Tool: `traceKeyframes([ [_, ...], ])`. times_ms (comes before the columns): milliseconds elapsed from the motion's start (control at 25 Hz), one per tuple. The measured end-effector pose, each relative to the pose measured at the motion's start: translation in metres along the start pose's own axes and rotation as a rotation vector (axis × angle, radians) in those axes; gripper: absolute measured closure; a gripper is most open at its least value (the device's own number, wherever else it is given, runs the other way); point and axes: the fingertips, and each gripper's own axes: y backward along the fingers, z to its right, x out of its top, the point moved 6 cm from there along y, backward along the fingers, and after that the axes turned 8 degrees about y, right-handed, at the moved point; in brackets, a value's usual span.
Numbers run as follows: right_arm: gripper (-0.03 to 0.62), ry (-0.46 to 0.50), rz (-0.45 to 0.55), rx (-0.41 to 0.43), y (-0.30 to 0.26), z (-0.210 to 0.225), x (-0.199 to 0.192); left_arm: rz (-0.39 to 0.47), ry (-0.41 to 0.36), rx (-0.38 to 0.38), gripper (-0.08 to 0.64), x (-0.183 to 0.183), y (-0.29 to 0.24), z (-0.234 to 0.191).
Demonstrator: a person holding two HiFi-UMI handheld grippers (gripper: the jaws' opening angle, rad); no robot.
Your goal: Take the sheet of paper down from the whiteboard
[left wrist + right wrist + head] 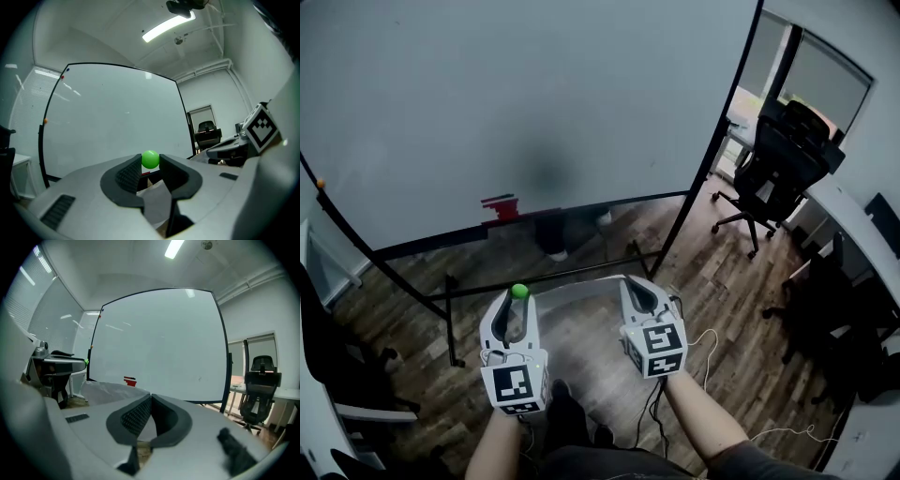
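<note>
The whiteboard (534, 112) fills the upper head view with no paper on its face. A white sheet of paper (581, 284) stretches low between my two grippers, away from the board. My left gripper (517, 298) is shut on a small green ball magnet (518, 291), which sits at its fingertips; in the left gripper view the green magnet (150, 159) is pinched above a corner of the sheet (157, 201). My right gripper (630, 283) is shut on the sheet's other end; the right gripper view shows its jaws (150, 397) closed with the paper (105, 389) running off left.
A red object (500, 206) sticks to the whiteboard's lower edge. The board's black stand legs (450, 319) cross the wooden floor in front of me. A black office chair (773, 164) and a desk (862, 225) stand at the right. Cables (703, 342) lie on the floor.
</note>
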Motion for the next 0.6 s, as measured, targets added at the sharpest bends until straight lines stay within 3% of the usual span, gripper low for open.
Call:
traceKeyframes([
  [600, 0.571, -0.01, 0.006, 0.13, 0.07, -0.049, -0.015, -0.013, -0.002, 0.094, 0.436, 0.003, 0.111, 0.033],
])
